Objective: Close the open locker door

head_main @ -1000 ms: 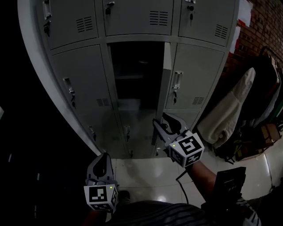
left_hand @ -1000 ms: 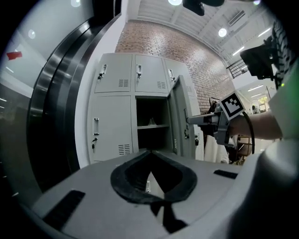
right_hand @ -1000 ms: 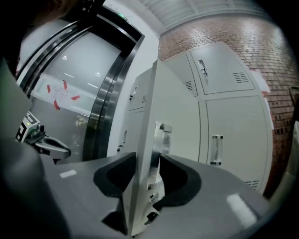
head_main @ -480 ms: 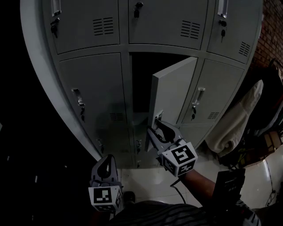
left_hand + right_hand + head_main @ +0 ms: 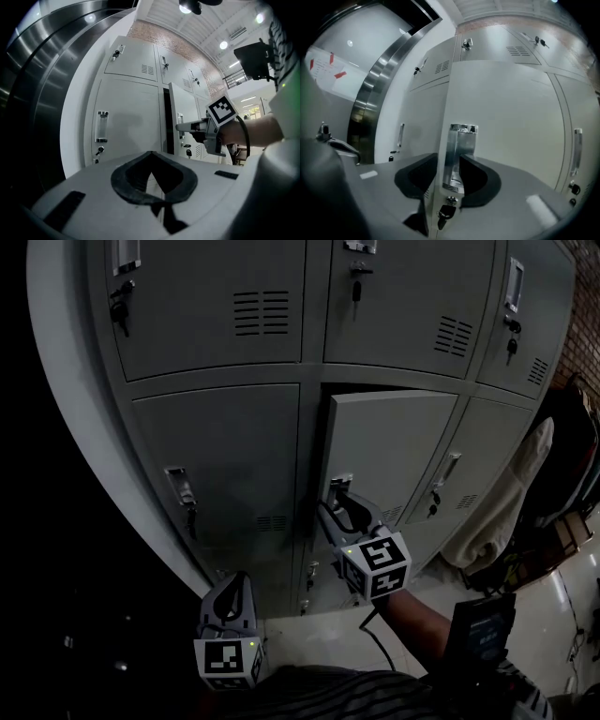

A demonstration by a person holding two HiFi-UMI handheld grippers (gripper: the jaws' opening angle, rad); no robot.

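Locker door (image 5: 398, 442) nearly shut
Handle (image 5: 461, 140) is gripped by right gripper (image 5: 449, 171), jaws just tightened; left gripper (image 5: 150, 157) closed, empty; square push advised.

The floor (image 5: 314, 638) is laid with pale, glossy tiles with thin joints between them, and it shines brightest at the far right of the head view. A grey metal bank of lockers (image 5: 225, 446) stands directly on it, its bottom row of doors coming down almost to the tiles. Just right of the lockers, a long pale cloth bundle (image 5: 511, 507) slants down toward the floor, its lower end near the lockers' right corner. Beyond the bundle, farther from the lockers, dark things are heaped (image 5: 567, 442), too dim to tell apart. A brown cardboard box (image 5: 565, 532) sits low at the foot of that heap.
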